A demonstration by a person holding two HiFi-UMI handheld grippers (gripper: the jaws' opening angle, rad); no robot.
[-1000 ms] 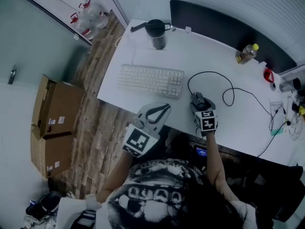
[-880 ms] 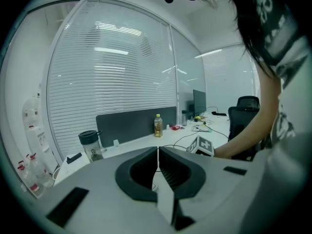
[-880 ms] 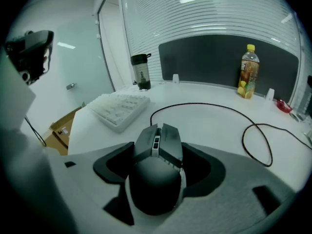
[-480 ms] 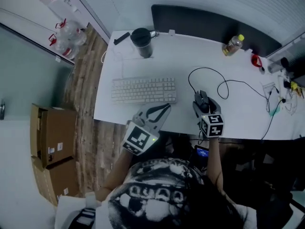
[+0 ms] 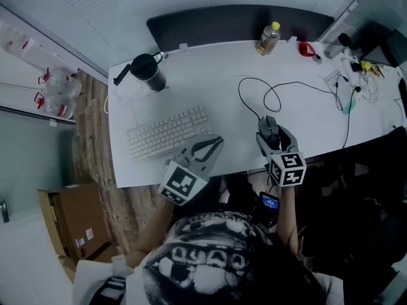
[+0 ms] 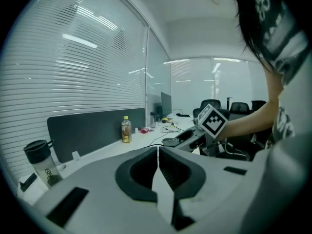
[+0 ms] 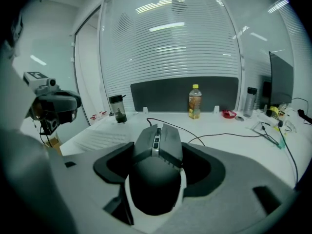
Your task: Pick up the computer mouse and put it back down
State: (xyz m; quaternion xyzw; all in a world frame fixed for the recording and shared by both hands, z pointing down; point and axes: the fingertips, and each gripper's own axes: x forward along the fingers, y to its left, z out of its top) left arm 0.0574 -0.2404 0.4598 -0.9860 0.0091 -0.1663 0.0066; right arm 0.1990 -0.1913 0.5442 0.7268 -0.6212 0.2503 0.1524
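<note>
The dark computer mouse (image 5: 269, 129) sits between the jaws of my right gripper (image 5: 272, 136), which is shut on its sides and holds it above the white desk (image 5: 210, 81) near the front edge. In the right gripper view the mouse (image 7: 156, 165) fills the gap between the jaws of the right gripper (image 7: 157, 156), and its black cable (image 5: 273, 94) trails away in loops over the desk. My left gripper (image 5: 215, 143) hovers at the desk's front edge, left of the mouse. In its own view the left gripper (image 6: 158, 152) is shut, tips touching, with nothing held.
A white keyboard (image 5: 168, 134) lies left of the mouse, with a black tumbler (image 5: 146, 72) behind it. A bottle (image 5: 269, 38) stands against the dark divider panel (image 5: 235, 23). Small clutter and cables (image 5: 350, 68) crowd the far right. A cardboard box (image 5: 70, 221) sits on the floor.
The right gripper has lifted the mouse off the desk, still shut on it. The head view has swung, so the desk now sits turned in the picture. The left gripper stays near the front edge.
</note>
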